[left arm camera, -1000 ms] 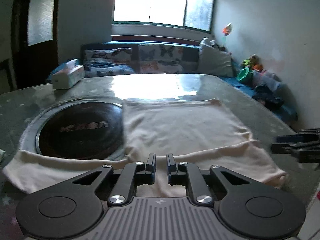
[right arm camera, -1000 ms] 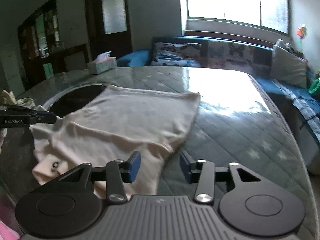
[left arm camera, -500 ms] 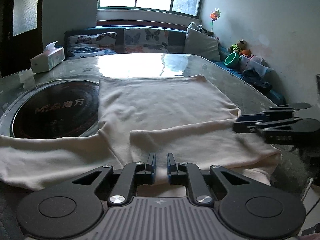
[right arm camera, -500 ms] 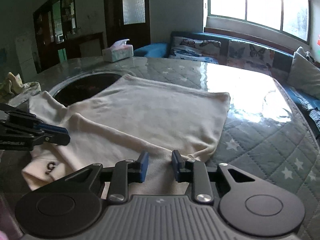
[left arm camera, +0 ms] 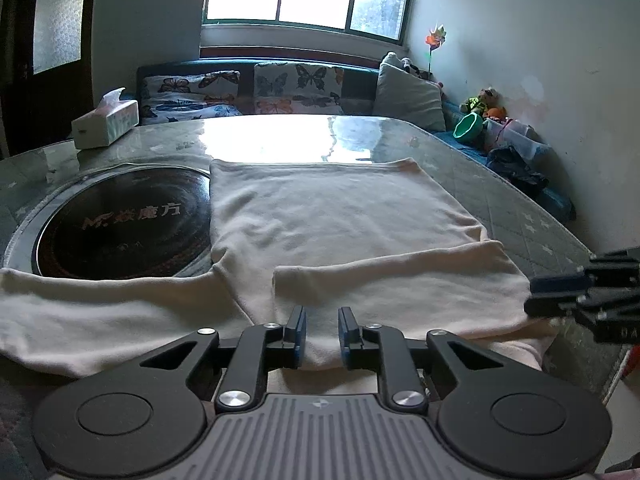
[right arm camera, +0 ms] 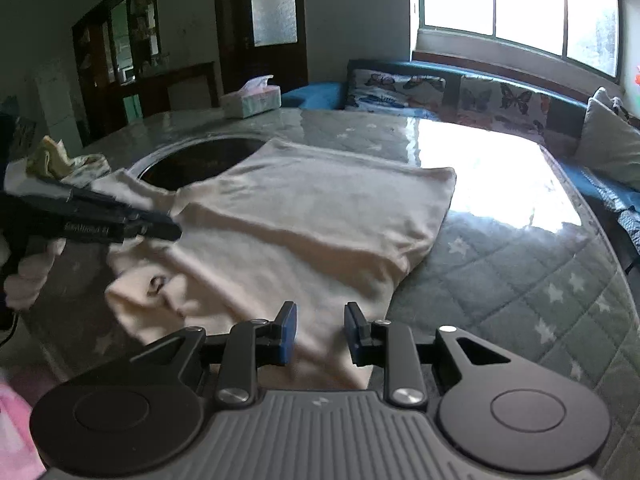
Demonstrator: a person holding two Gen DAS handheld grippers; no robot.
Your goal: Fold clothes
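Observation:
A cream long-sleeved top (left arm camera: 328, 216) lies flat on the table, its right sleeve (left arm camera: 400, 280) folded across the body. My left gripper (left arm camera: 322, 330) is over the near edge of the top with its jaws a little apart and cloth between them, not pinched. My right gripper (right arm camera: 320, 330) is open over the top (right arm camera: 304, 216) at the folded sleeve's end. The left gripper (right arm camera: 120, 224) also shows at the left of the right wrist view, the right gripper (left arm camera: 580, 296) at the right edge of the left wrist view.
A round dark hotplate (left arm camera: 120, 224) is set in the glass table (left arm camera: 520, 216), partly under the top. A tissue box (left arm camera: 106, 122) stands at the far left. A sofa with cushions (left arm camera: 296, 88) runs behind. Crumpled cloth (right arm camera: 60, 160) lies at the table's left.
Both grippers have opened: the left was shut on the cloth and now has a small gap, the right widened from a narrow pinch. The folded sleeve now rests on the body.

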